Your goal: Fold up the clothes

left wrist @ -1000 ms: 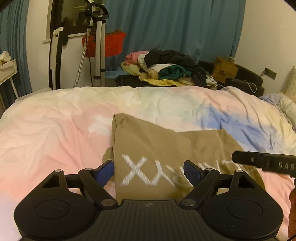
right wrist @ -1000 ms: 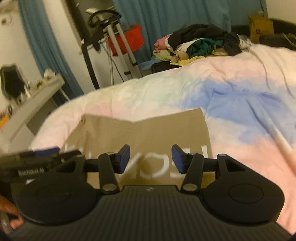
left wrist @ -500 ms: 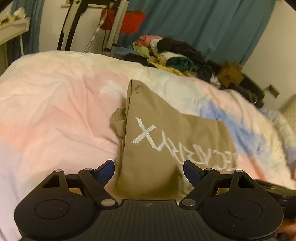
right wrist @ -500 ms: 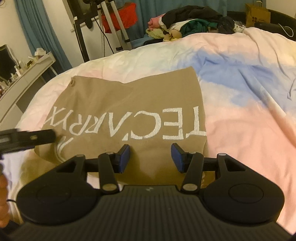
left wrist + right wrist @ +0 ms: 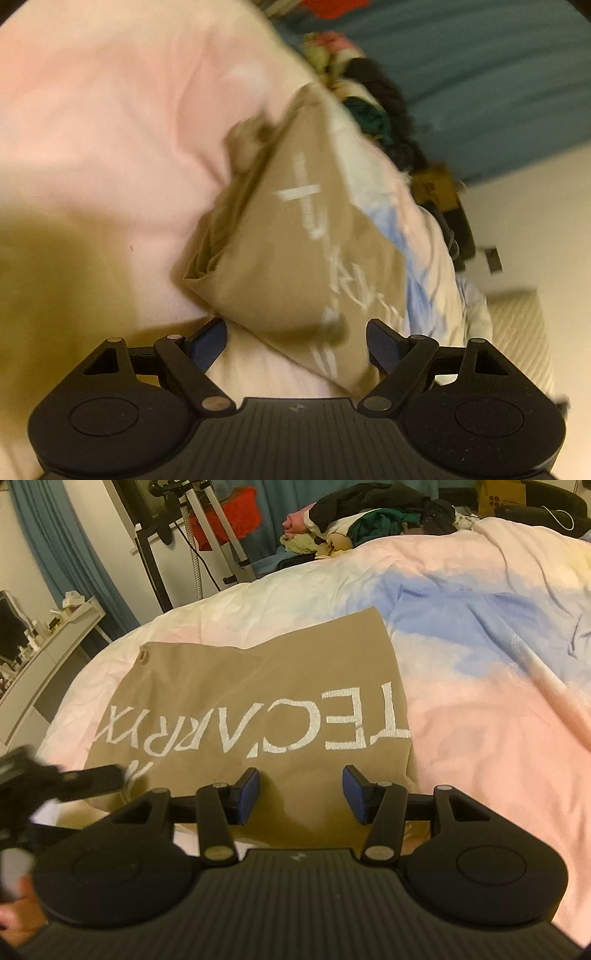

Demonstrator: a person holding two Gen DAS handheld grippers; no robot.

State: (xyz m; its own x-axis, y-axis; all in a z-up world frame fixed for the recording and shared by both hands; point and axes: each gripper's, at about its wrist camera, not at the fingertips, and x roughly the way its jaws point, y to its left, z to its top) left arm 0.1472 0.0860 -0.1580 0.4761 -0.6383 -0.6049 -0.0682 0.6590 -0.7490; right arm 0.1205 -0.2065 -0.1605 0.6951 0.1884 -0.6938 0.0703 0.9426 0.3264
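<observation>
Tan shirt [image 5: 258, 686] folded flat, white lettering, on pastel duvet [image 5: 480, 664], both grippers' fingers apart, empty.

Home bedroom. Bed [image 5: 480, 709] with pastel pink/blue/white duvet fills most of the view. Heap of loose clothes [image 5: 369, 520] behind it, teal curtains [image 5: 55, 550] on the wall, white dresser [image 5: 48, 653] with mirror [image 5: 11, 624] and small clutter on the left, a metal stand [image 5: 207, 535], cardboard box [image 5: 500, 494] in the corner.
</observation>
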